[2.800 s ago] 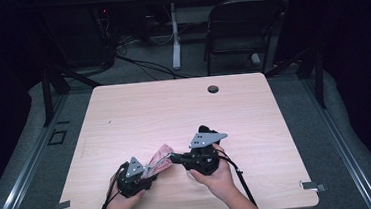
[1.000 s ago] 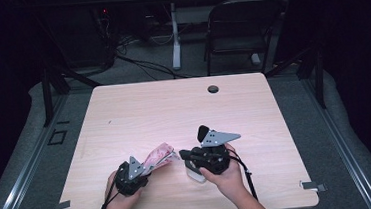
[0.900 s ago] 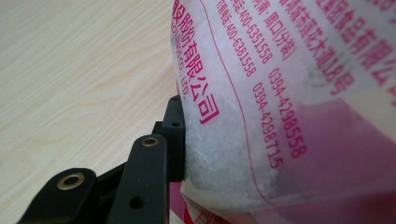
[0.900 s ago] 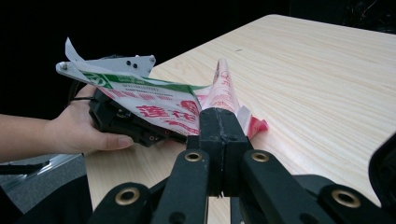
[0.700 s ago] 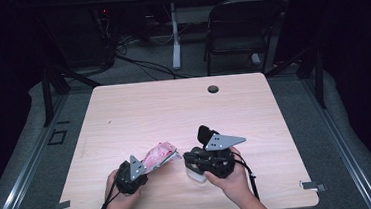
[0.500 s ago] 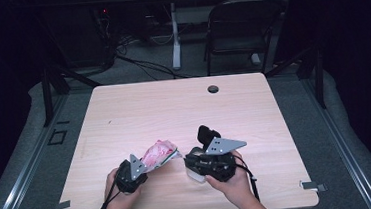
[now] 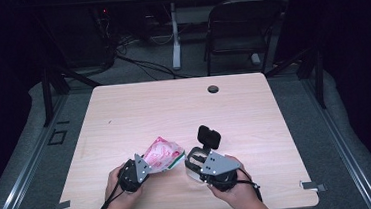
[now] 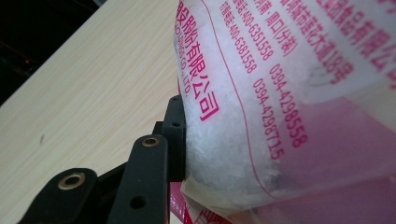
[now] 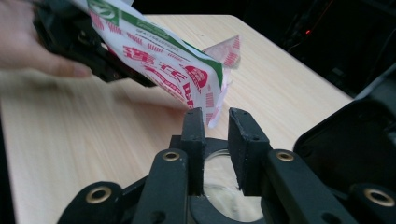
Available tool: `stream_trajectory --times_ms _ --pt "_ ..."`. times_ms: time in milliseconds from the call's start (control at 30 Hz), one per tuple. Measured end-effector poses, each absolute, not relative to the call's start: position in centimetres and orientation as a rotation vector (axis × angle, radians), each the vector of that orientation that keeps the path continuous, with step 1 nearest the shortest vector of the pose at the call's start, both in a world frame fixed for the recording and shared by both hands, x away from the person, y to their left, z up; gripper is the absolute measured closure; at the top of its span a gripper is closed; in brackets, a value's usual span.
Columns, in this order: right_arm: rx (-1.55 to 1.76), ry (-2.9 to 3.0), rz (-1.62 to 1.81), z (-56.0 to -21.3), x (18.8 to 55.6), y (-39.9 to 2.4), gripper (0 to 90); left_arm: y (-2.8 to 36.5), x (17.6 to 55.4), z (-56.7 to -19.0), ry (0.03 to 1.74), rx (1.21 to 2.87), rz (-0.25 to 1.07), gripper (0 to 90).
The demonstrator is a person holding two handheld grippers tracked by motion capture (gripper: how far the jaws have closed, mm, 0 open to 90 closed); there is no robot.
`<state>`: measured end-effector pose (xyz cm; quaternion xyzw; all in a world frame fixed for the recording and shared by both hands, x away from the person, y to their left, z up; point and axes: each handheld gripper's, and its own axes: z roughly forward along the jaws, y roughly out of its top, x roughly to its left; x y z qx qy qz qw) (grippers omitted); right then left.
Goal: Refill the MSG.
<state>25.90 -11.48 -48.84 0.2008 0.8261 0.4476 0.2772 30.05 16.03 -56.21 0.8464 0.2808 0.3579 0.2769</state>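
Pink-printed plastic bag hangs over the desk pinched by the left gripper, its jaws pressing the crystal-filled pouch in the left gripper view, while the right gripper has just been opening, jaws spread and empty below the bag's corner, so the pinch there looks released.

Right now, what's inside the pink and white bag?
The pink-and-white printed bag, held in the left claw, shows something white and grainy through its clear plastic. The pink print covers part of it, so what the white stuff is can't be told.
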Motion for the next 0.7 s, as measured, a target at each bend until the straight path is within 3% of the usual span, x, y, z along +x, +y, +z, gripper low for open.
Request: stream_trajectory --times_ms 167,700 --pt "0.400 2.166 1.111 -48.8 25.0 -10.9 68.0 15.5 30.1 -55.6 0.720 2.276 1.039 67.7" --pt "0.315 2.139 1.048 -48.0 24.6 -10.7 66.2 14.5 29.9 -55.7 0.665 2.298 1.088 67.9"
